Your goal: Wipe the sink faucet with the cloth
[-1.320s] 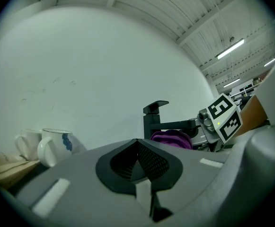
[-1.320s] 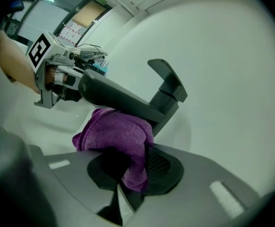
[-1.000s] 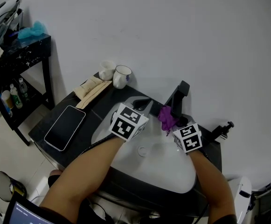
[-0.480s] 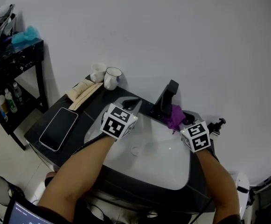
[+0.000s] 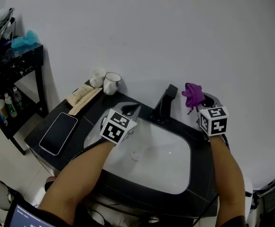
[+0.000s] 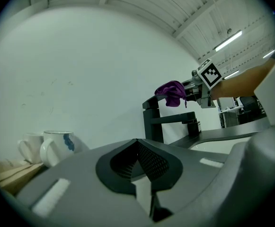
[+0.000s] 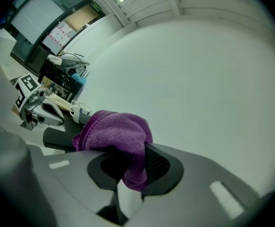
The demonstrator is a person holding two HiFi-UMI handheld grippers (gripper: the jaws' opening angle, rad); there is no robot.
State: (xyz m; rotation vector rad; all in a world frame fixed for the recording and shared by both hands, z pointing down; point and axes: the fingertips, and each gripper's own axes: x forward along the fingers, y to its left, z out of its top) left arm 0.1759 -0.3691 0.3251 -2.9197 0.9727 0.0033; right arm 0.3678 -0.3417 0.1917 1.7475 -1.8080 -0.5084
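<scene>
The black faucet stands at the back rim of the white sink. My right gripper is shut on a bunched purple cloth, held in the air just right of the faucet's top and apart from it. In the right gripper view the cloth fills the jaws, with the faucet's spout beyond it. My left gripper hovers over the sink's back left rim, jaws shut on nothing. The left gripper view shows the faucet and the cloth beside its top.
Two mugs stand at the counter's back left, next to a beige bundle. A phone lies flat on the counter's left end. A black shelf with bottles stands further left. The wall rises right behind the faucet.
My right gripper has carried the cloth from low at the faucet's base, round to its right, and up level with its top. The left gripper has stayed by the sink's back left rim.
</scene>
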